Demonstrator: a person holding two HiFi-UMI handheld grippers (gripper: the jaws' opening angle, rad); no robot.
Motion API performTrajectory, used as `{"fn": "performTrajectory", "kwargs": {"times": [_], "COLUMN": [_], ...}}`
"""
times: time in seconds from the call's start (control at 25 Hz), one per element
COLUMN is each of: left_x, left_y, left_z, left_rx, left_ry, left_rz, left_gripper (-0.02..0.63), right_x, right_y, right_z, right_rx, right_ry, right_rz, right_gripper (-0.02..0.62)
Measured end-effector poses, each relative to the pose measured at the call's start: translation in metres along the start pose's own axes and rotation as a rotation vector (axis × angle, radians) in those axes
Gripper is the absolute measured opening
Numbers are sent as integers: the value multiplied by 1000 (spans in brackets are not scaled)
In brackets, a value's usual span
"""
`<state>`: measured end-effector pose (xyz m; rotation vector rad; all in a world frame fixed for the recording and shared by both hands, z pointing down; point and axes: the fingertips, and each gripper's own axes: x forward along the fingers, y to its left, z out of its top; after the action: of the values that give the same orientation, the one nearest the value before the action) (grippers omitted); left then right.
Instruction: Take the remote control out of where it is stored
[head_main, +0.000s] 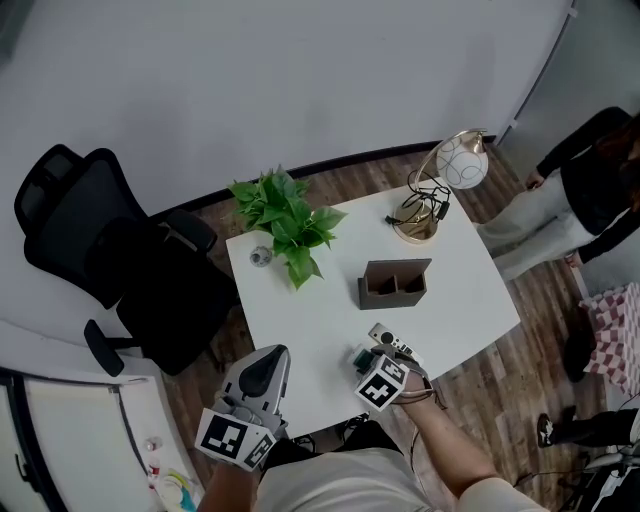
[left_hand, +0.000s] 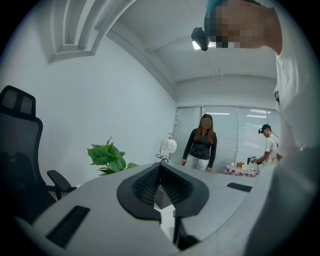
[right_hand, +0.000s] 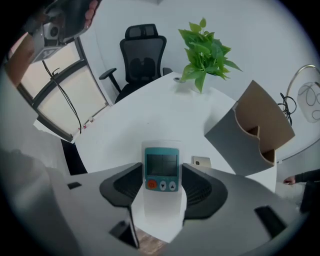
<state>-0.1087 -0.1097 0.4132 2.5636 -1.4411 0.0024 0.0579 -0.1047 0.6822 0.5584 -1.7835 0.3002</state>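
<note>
Remote control (right_hand: 161, 165) clamped in the right gripper (right_hand: 161, 187) over the white table's (head_main: 320, 300) near edge.
Its jaws press both sides of the remote, which is clear of the holder. The left gripper (left_hand: 160, 172) hangs by the near-left corner, jaws together and empty. Beyond stand the brown 2-compartment holder (head_main: 395, 283), then a plant (head_main: 285, 215) and a lamp (head_main: 455, 165).

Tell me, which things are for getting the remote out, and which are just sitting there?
For the job:
- remote control, gripped in the right claw
- brown storage box on the table

Just lying about:
- plant
- lamp
- small round thing
- office chair
- left claw, holding nothing
</note>
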Motion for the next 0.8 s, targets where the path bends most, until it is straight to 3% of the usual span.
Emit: {"fn": "performTrajectory", "kwargs": {"times": [0.16,0.44,0.8], "left_x": [-1,-6,-7], "left_y": [0,7,7], "left_z": [1,0,-1], "left_rx": [-1,-7,-10], "left_ry": [-2,-2,0], "left_rz": [6,29,25], "left_gripper": [8,8,8], "right_x": [20,33,26], "right_y": [2,8,9], "right_z": [-1,-5,-2], "right_rx": [-60,-89,-33], "right_ry": [63,81,1], "right_rz": [-1,13,48], "right_gripper": [253,253,259]}}
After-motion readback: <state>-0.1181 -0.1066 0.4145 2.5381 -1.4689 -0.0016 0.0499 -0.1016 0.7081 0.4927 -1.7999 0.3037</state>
